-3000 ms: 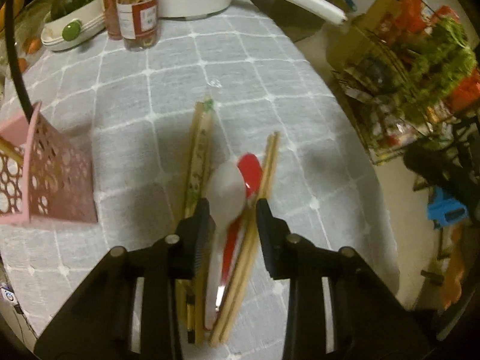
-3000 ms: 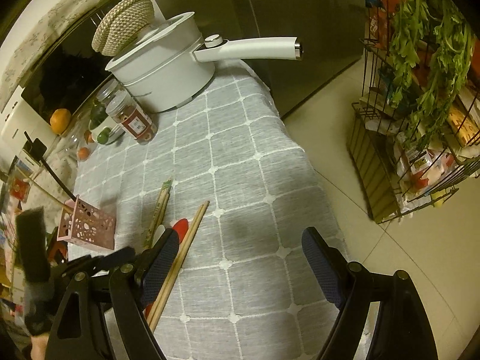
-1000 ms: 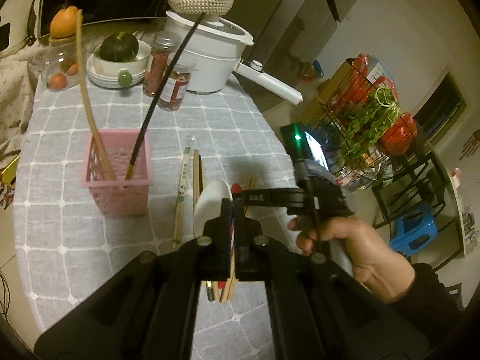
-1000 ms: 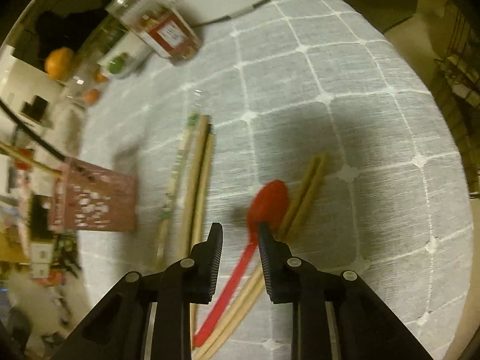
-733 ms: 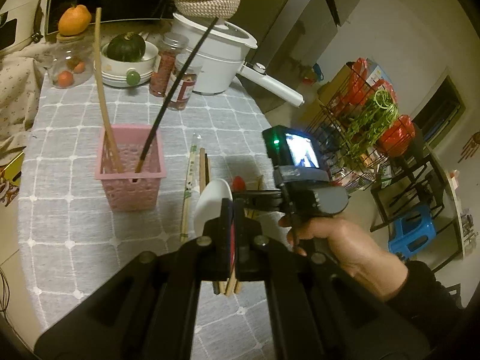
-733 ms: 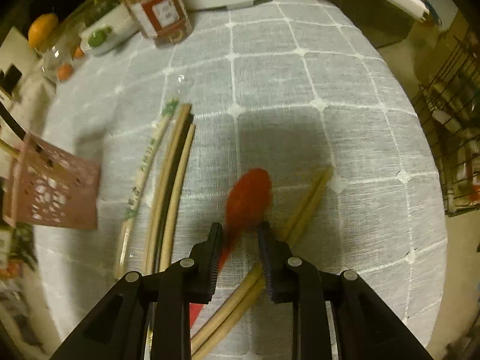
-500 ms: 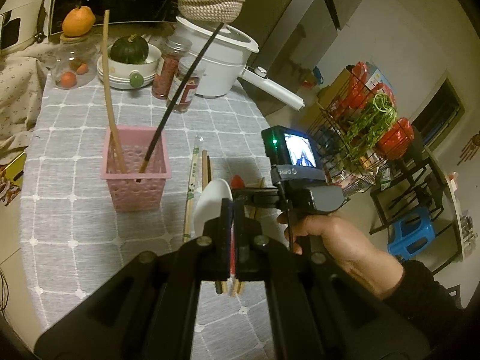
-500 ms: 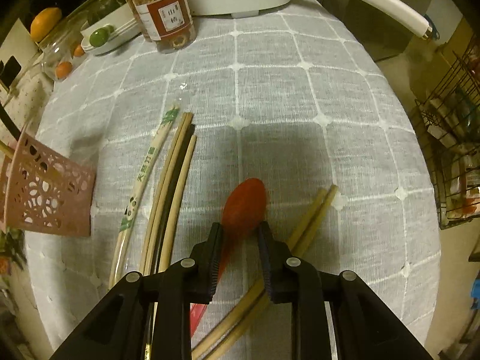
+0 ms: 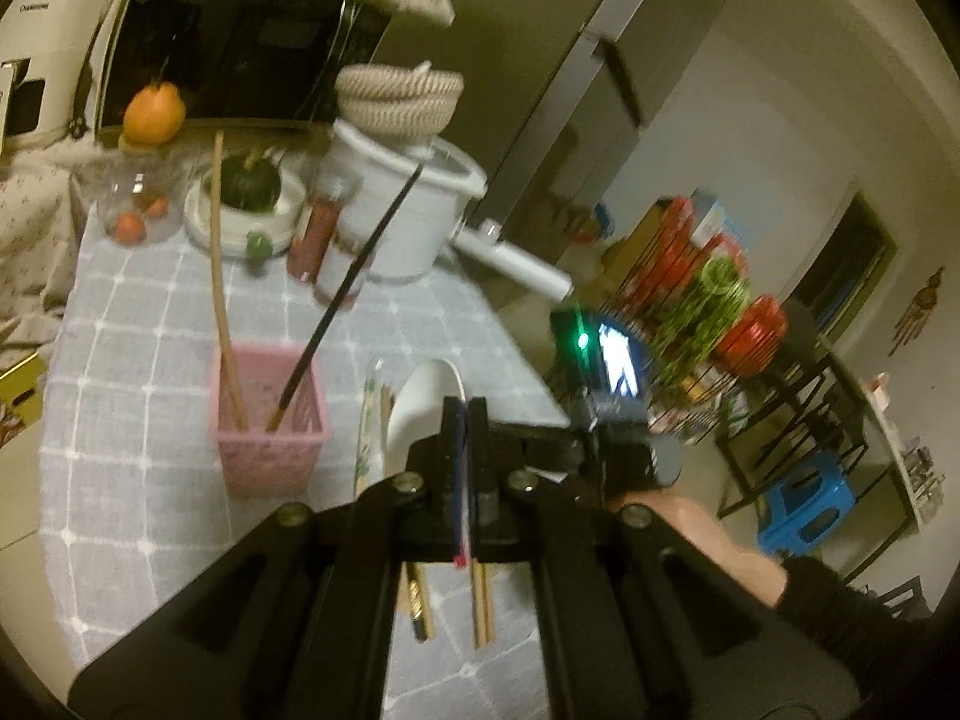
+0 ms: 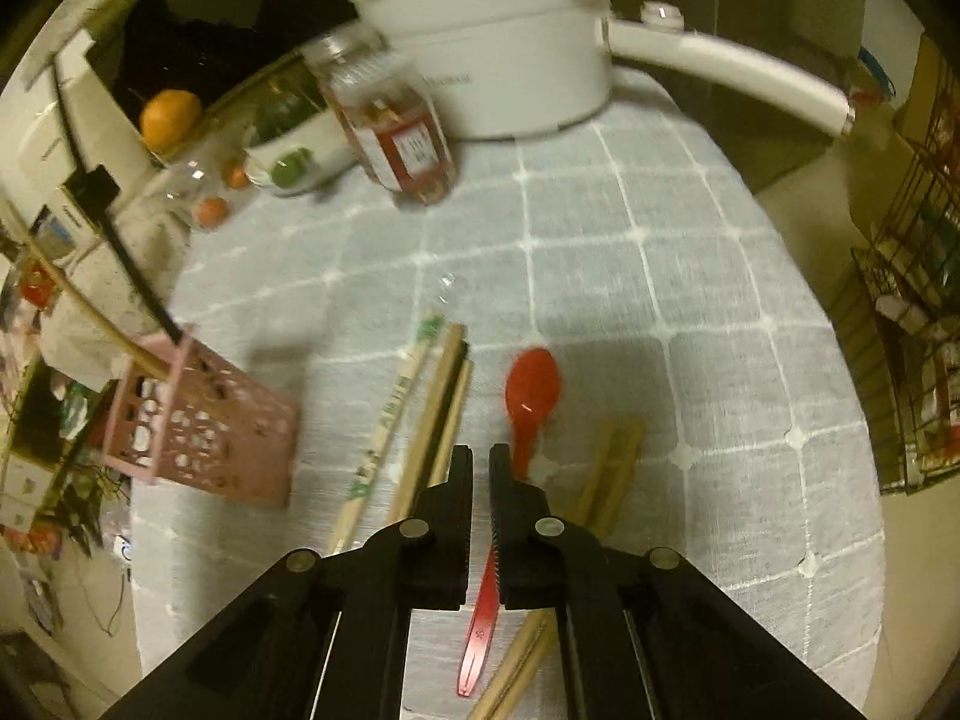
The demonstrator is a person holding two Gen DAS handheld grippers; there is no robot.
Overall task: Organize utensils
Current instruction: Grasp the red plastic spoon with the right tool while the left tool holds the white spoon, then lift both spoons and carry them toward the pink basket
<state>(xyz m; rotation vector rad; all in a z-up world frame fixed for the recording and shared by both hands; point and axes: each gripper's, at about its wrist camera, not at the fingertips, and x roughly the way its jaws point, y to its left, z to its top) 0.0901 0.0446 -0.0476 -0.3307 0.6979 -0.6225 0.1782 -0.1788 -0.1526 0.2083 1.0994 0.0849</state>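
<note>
My left gripper [image 9: 462, 414] is shut on the handle of a white spoon [image 9: 423, 402], held above the grey checked tablecloth just right of the pink basket [image 9: 264, 462]. The basket holds a bamboo chopstick [image 9: 219, 300] and a black chopstick [image 9: 348, 276]. My right gripper [image 10: 478, 462] points down with its jaws closing, and the handle of the red spoon [image 10: 533, 387] is pinched between them, lifted off the cloth. Under it lie a paper-wrapped chopstick pair [image 10: 390, 414], loose wooden chopsticks [image 10: 447, 402] and another wooden pair [image 10: 612, 468]. The pink basket [image 10: 198, 426] stands to the left.
A white pot [image 10: 498, 42] with a long handle, a spice jar [image 10: 396, 120] and a plate with a green squash [image 9: 249, 186] stand at the far end. The table's right edge drops to the floor by a wire rack [image 9: 708, 312] and a blue stool [image 9: 804, 498]. A hand [image 9: 690, 516] holds the right gripper.
The right jaws have closed on the red spoon's handle and risen with it. The left gripper has lifted and tilted up with the white spoon, still beside the basket.
</note>
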